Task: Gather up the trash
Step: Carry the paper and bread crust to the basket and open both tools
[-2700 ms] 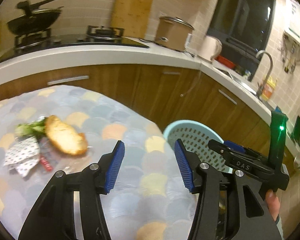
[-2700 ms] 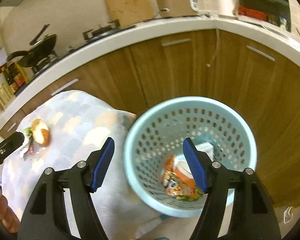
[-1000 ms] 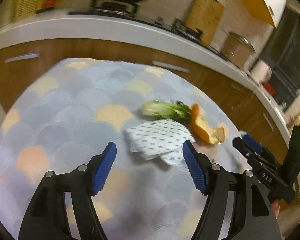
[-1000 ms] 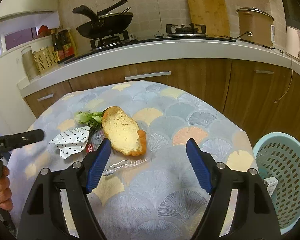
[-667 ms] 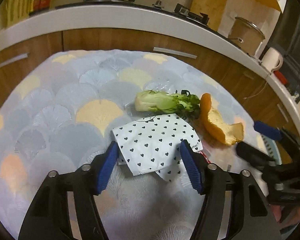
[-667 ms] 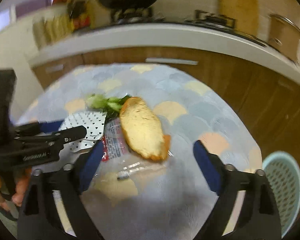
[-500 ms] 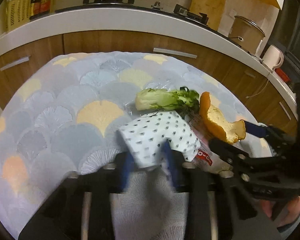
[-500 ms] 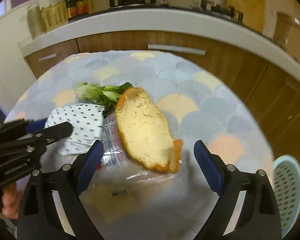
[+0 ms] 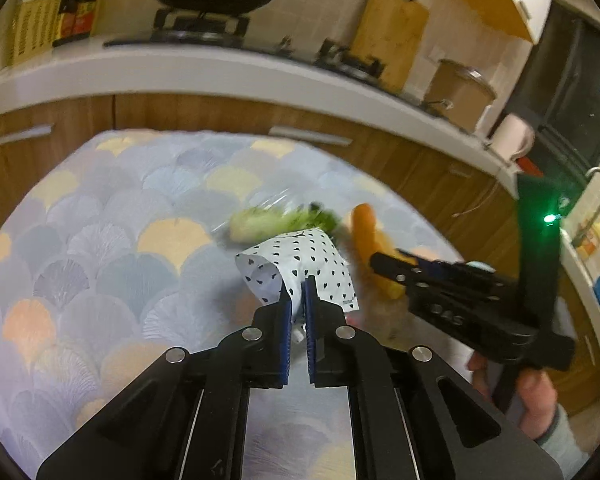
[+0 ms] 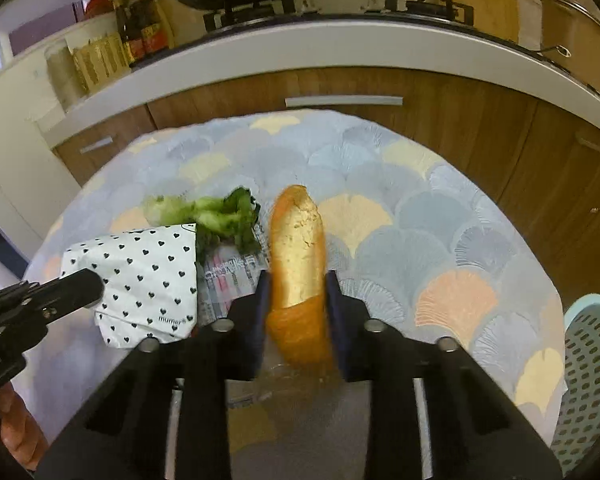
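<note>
Lying on the scallop-patterned tablecloth [image 10: 440, 216], the large curved citrus peel [image 10: 298, 264] looks light, fairly stiff and a little slick on its orange skin, so its narrow near end is the sensible hold, and the right gripper [image 10: 296, 292] has just been closing its jaws there, with pads against both sides of the peel. The smaller heart-dotted paper wrapper [image 9: 300, 264], printed "mumer" near one corner, is thin, floppy and nearly weightless; the left gripper [image 9: 298, 300], jaws nearly together, pinches its near edge. The blue perforated basket [image 10: 592, 364] stands beside the table, and the clear packet [image 10: 230, 274] bears unreadable red print.
</note>
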{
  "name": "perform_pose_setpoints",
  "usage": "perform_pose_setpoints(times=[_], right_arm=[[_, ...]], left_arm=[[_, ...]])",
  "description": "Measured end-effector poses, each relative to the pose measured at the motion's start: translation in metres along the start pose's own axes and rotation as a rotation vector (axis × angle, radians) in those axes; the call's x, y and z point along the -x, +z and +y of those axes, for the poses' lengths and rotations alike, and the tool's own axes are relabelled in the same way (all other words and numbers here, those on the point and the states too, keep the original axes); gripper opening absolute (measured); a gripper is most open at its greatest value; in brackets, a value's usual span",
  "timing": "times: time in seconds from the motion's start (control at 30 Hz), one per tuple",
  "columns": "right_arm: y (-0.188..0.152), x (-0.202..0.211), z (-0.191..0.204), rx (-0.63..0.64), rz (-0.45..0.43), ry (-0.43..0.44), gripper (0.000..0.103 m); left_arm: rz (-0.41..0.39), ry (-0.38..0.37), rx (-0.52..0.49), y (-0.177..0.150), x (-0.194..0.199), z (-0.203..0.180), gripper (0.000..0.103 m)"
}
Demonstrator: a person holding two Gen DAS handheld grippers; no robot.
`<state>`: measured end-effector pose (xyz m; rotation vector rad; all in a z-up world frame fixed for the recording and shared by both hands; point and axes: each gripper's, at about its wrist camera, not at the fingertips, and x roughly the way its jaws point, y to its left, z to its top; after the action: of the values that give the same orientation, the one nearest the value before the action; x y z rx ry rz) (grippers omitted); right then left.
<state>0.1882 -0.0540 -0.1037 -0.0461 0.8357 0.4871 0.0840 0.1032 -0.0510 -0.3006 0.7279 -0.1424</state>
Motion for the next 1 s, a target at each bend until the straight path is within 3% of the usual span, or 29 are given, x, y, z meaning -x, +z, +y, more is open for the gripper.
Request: perform_pose_setpoints(times=[0.07,0.3,0.37,0.47,0.6,0.73,0.83,0.9,1.0], right_arm=[[0.000,0.016,-0.005,-0.010,-0.039,-0.007,0.021],[0.000,0.071,-0.037,-0.048,-0.133,-0.027,0.021],[-0.002,0.076,-0.051,-0.075,-0.119,0.010,0.021],[-0.011,0.069,-0.064,-0.081,-0.032,0.116,0.021],[-0.036,0.076,-0.071,-0.095,-0.026,0.114,0.021],[-0.060,0.098,-0.075,-0.067,-0.077,0.092,0.021],[-0.066,0.112,-0.089,-0.103,-0.107,0.152,0.021],[-0.068,0.108,-0.105,-0.157,-0.075,0.207,0.024],[-0.082,0.100,-0.109,-0.138,-0.035,0.141,0.024]], left_arm=[[-0.048,-0.066,0.012,0.004,0.013,-0.006,0.004],[-0.087,-0.115,-0.036,0.018,0.020,-0.048,0.004],[-0.084,-0.122,-0.057,0.020,0.018,-0.063,0.004],[-0.085,-0.128,-0.068,0.021,0.017,-0.076,0.004],[-0.092,-0.123,-0.065,0.023,0.017,-0.082,0.004],[-0.088,-0.120,-0.074,0.023,0.013,-0.090,0.004],[-0.084,-0.131,-0.094,0.022,0.011,-0.103,0.004],[-0.082,-0.142,-0.102,0.020,0.010,-0.113,0.004],[-0.079,-0.147,-0.112,0.018,0.009,-0.122,0.004]])
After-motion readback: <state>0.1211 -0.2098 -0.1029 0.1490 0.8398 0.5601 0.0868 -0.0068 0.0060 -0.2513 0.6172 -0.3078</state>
